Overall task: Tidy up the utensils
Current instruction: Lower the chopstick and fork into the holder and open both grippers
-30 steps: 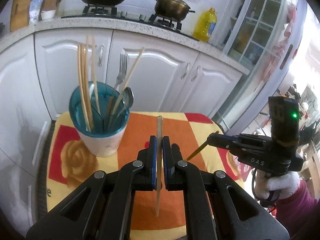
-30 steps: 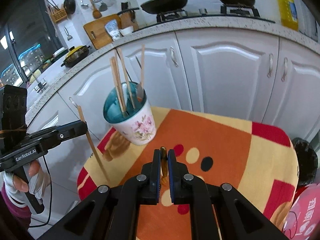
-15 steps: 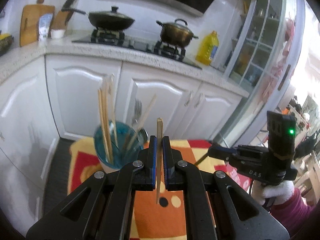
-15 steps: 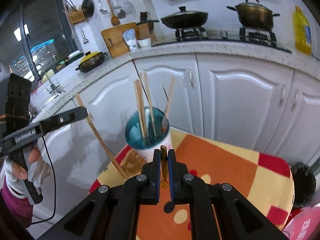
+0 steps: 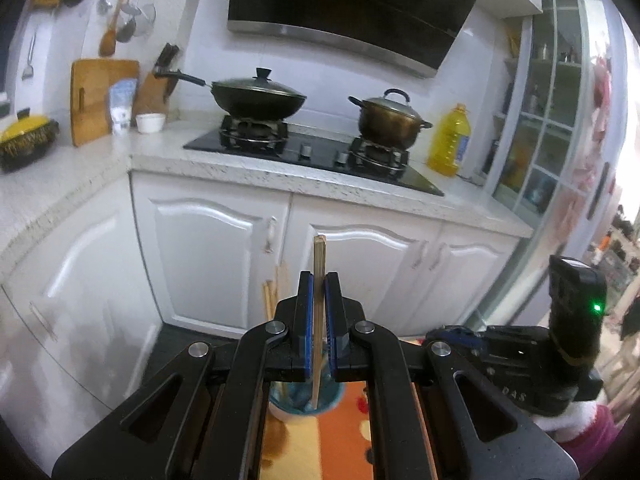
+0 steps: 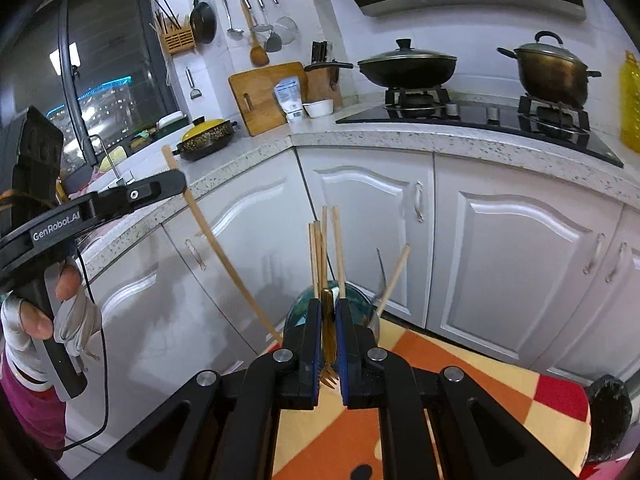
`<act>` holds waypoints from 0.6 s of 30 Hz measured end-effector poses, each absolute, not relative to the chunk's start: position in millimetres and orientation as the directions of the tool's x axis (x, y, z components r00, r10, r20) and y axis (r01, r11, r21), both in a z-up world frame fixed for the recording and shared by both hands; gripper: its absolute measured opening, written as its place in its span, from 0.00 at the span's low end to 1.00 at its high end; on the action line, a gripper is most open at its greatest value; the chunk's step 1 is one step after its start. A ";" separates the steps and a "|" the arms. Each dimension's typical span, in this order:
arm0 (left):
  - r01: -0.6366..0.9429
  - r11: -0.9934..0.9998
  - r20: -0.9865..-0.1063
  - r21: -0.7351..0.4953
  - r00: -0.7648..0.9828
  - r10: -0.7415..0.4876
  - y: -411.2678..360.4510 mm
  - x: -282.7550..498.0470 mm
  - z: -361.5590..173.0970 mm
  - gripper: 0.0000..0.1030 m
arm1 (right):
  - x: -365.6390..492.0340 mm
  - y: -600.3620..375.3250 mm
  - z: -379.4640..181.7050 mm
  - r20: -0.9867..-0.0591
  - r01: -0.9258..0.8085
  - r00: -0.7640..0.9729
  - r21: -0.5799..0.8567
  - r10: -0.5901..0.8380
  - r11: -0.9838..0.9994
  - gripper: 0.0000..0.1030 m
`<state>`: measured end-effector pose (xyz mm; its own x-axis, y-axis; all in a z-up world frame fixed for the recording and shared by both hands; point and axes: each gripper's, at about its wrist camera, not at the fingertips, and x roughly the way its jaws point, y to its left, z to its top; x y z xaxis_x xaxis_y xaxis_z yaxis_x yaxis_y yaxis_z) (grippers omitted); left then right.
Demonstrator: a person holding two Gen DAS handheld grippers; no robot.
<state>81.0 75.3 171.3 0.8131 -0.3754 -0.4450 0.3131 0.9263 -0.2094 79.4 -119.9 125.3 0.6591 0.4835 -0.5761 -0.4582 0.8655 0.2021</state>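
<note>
My left gripper (image 5: 318, 296) is shut on a wooden chopstick (image 5: 319, 256) held upright, its lower tip over the teal-lined utensil cup (image 5: 298, 404), which is mostly hidden behind the jaws. In the right wrist view the left gripper (image 6: 176, 182) shows at left with the chopstick (image 6: 224, 260) slanting down toward the cup (image 6: 296, 314). My right gripper (image 6: 329, 320) is shut on a gold fork (image 6: 329, 344), tines down, just in front of the cup, which holds several chopsticks (image 6: 324, 248). The right gripper's body (image 5: 520, 356) shows at right in the left wrist view.
The cup stands on a small table with an orange, yellow and red patterned cloth (image 6: 460, 392). White cabinets (image 6: 500, 256) stand close behind. The counter carries a stove with a wok (image 5: 256, 98), a pot (image 5: 390, 120) and a yellow oil bottle (image 5: 450, 142).
Both grippers have risen and tilted up, so the cup sank low in both views. The left gripper carried the chopstick to above the cup; the right still holds the fork.
</note>
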 end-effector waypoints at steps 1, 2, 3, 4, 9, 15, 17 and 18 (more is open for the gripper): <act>0.308 0.928 -0.450 -0.209 0.812 -0.371 75.3 85.4 169.6 0.04 | 83.1 -117.2 124.0 -0.579 -0.457 0.657 0.204 0.483 0.866 0.06; 0.299 0.932 -0.456 -0.206 0.813 -0.362 75.2 91.2 167.7 0.04 | 87.7 -113.7 121.5 -0.583 -0.456 0.655 0.203 0.481 0.866 0.06; 0.286 0.939 -0.459 -0.190 0.820 -0.343 74.1 96.0 165.4 0.04 | 92.6 -111.3 118.5 -0.587 -0.454 0.653 0.202 0.479 0.867 0.06; 0.270 0.949 -0.459 -0.165 0.830 -0.316 72.6 100.7 162.4 0.04 | 96.2 -109.6 115.4 -0.592 -0.453 0.649 0.205 0.478 0.868 0.06; 0.240 0.961 -0.488 -0.136 0.828 -0.275 68.0 118.7 142.8 0.04 | 116.1 -103.1 91.7 -0.628 -0.440 0.617 0.226 0.475 0.869 0.06; 0.216 0.968 -0.540 -0.130 0.803 -0.252 62.9 135.9 111.8 0.04 | 135.9 -105.0 59.4 -0.666 -0.411 0.578 0.261 0.471 0.874 0.06; 0.217 0.967 -0.558 -0.135 0.789 -0.256 59.9 140.2 101.8 0.04 | 139.3 -105.2 51.1 -0.676 -0.408 0.565 0.269 0.473 0.872 0.06; 0.219 0.966 -0.564 -0.135 0.785 -0.256 58.4 141.1 98.1 0.04 | 140.5 -104.9 47.9 -0.680 -0.407 0.559 0.273 0.474 0.872 0.06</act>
<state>141.1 58.4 98.1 0.7848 -0.2564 -0.5642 0.2185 0.9664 -0.1351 140.5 -104.9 47.9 0.5593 0.4738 -0.6802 -0.4065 0.8719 0.2731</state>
